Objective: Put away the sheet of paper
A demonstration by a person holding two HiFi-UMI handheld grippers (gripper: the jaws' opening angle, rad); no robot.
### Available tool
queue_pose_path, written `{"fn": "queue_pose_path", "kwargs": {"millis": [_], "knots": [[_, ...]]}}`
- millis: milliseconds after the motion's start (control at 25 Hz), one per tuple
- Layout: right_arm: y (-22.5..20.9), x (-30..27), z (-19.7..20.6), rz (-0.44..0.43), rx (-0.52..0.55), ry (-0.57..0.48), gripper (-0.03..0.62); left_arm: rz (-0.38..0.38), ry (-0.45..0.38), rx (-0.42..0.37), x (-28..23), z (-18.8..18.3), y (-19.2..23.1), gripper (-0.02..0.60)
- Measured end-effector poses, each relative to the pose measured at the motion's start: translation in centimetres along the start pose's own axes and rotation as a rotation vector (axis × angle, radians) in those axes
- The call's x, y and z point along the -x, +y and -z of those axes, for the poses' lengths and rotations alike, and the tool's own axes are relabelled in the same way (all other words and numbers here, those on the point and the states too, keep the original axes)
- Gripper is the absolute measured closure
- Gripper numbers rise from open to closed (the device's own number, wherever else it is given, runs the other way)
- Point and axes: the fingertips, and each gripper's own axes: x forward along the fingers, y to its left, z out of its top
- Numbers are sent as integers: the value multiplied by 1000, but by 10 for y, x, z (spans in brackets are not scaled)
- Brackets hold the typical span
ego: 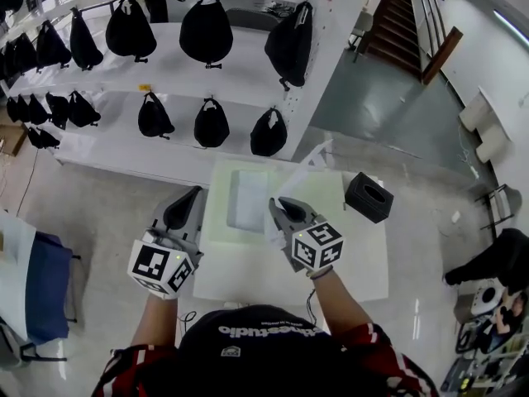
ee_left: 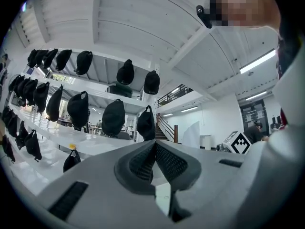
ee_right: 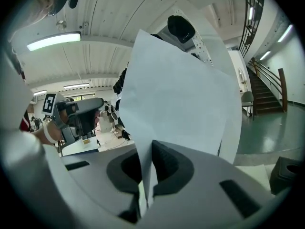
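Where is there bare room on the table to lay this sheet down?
The near strip of the table, between the green mat and the near edge, is bare; so is the right side, in front of the black box. The mat's middle is crowded: a clear tray lies there. The right gripper is shut on the sheet.

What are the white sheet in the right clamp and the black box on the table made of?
The white sheet looks like thin matte paper: it curls and bends above the right gripper pinching it. The black box looks matte with a top slot; plastic or leather-like covering, too small to tell.
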Motion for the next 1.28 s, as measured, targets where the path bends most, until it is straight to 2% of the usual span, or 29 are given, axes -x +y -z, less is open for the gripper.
{"fn": "queue_pose_path", "kwargs": {"millis": [360,600,880,1280], "knots": [[4,-31,8,-54,-53,33,591,-13,1,22,-2,7,15,578],[-17,-34,29,-58,-146,63,591,-27,13,25,-2,15,13,578],[-47,-44,72,-76,-319,138,591,-35,30,22,-4,19,8,578],[-76,-59,120,-31,-313,247,591,-56,51,20,1,26,12,578]]}}
